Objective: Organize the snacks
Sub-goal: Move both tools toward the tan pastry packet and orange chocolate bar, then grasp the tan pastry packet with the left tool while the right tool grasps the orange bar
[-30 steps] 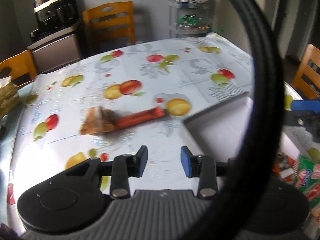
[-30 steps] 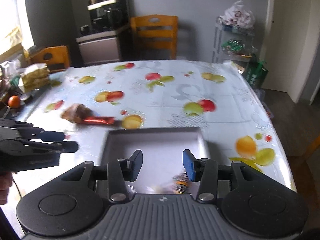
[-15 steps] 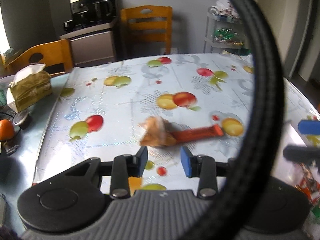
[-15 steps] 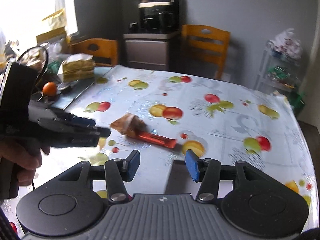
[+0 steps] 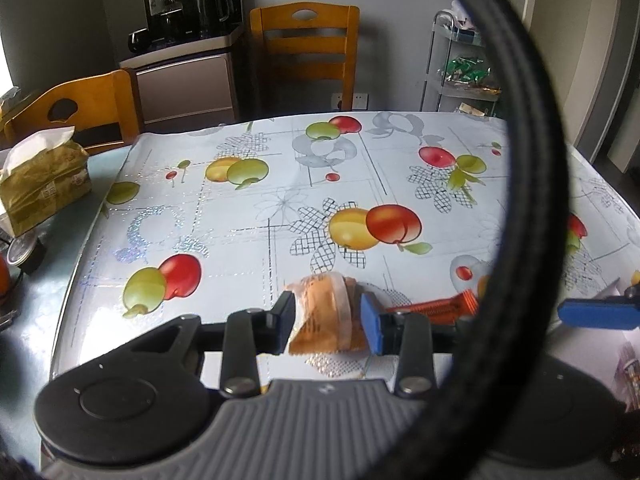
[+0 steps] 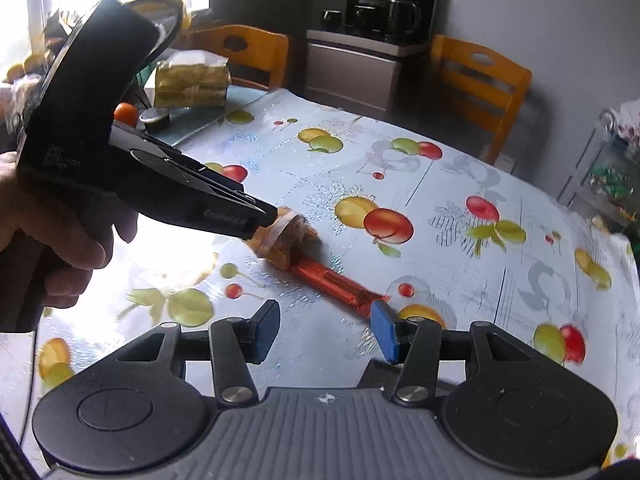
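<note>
Lying on the glossy white tablecloth printed with red, yellow and green fruit (image 5: 248, 216) are the two snacks: a tan-orange crinkled snack packet (image 5: 326, 312) and a long red-orange foil-wrapped snack bar (image 5: 434, 305), its one end touching the packet. In the right wrist view the packet (image 6: 286, 236) sits at the far-left end of the bar (image 6: 338, 282), which runs diagonally toward the near right.

The left gripper (image 5: 327, 320) has its black and blue fingers on either side of the packet, close to its sides; whether the pads actually press on it cannot be told. From the right wrist view this gripper (image 6: 264, 218) reaches in from the left, held by a person's hand (image 6: 52, 236), its tip at the packet.

The right gripper (image 6: 326, 330) has its jaws apart with nothing between them; its blue right pad (image 6: 384, 332) stands just beside the near end of the red bar. In the left wrist view only a blue fingertip (image 5: 596, 314) of it shows at the right edge.

A thick black cable loop (image 5: 532, 160) arcs across the left wrist view. Farther off, on the left, a gold-green tissue pack (image 5: 44, 178) sits on the bare table (image 5: 68, 240) beyond the cloth's edge, with an orange wooden chair (image 5: 308, 48) and a black coffee machine on a grey cabinet (image 5: 188, 4) at the far wall.
</note>
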The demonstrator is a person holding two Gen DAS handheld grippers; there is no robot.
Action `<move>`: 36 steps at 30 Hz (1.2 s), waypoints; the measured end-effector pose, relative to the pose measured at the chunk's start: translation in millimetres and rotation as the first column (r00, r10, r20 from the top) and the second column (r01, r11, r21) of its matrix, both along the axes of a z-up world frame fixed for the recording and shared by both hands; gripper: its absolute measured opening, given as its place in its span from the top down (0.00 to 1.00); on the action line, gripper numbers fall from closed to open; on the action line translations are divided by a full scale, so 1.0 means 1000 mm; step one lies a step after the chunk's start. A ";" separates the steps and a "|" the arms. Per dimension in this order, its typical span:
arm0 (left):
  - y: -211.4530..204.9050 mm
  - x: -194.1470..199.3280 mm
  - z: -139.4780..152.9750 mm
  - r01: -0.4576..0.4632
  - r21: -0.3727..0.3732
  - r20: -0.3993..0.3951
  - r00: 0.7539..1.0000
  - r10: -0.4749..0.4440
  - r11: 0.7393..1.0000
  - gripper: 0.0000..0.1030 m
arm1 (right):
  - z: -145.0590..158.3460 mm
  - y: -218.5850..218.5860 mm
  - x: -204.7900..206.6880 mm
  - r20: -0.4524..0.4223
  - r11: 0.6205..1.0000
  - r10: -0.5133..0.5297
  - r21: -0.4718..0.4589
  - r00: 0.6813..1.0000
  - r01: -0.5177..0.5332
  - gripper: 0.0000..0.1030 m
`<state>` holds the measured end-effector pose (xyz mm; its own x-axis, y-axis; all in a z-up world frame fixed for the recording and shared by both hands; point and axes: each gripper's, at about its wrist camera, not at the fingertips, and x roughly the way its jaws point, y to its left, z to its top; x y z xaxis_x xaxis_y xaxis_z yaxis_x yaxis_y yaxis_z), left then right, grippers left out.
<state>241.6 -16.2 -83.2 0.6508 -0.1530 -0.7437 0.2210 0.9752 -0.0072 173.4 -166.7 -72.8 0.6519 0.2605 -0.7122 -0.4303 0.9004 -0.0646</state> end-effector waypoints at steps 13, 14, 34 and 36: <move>-0.006 0.023 -0.011 -0.031 0.007 -0.021 0.999 0.031 0.999 0.66 | -0.008 0.008 0.033 0.002 0.998 0.059 -0.034 0.998 -0.059 0.49; -0.006 0.024 -0.012 -0.033 0.009 -0.024 0.999 0.033 0.999 0.66 | -0.010 0.010 0.036 0.000 0.997 0.068 -0.038 0.998 -0.068 0.49; -0.018 0.053 -0.043 -0.115 0.026 -0.100 0.988 0.117 0.993 0.66 | -0.048 0.017 0.074 -0.064 0.990 0.114 -0.077 0.991 -0.119 0.46; -0.019 0.054 -0.044 -0.116 0.026 -0.103 0.988 0.118 0.993 0.66 | -0.050 0.018 0.077 -0.062 0.988 0.121 -0.084 0.991 -0.126 0.46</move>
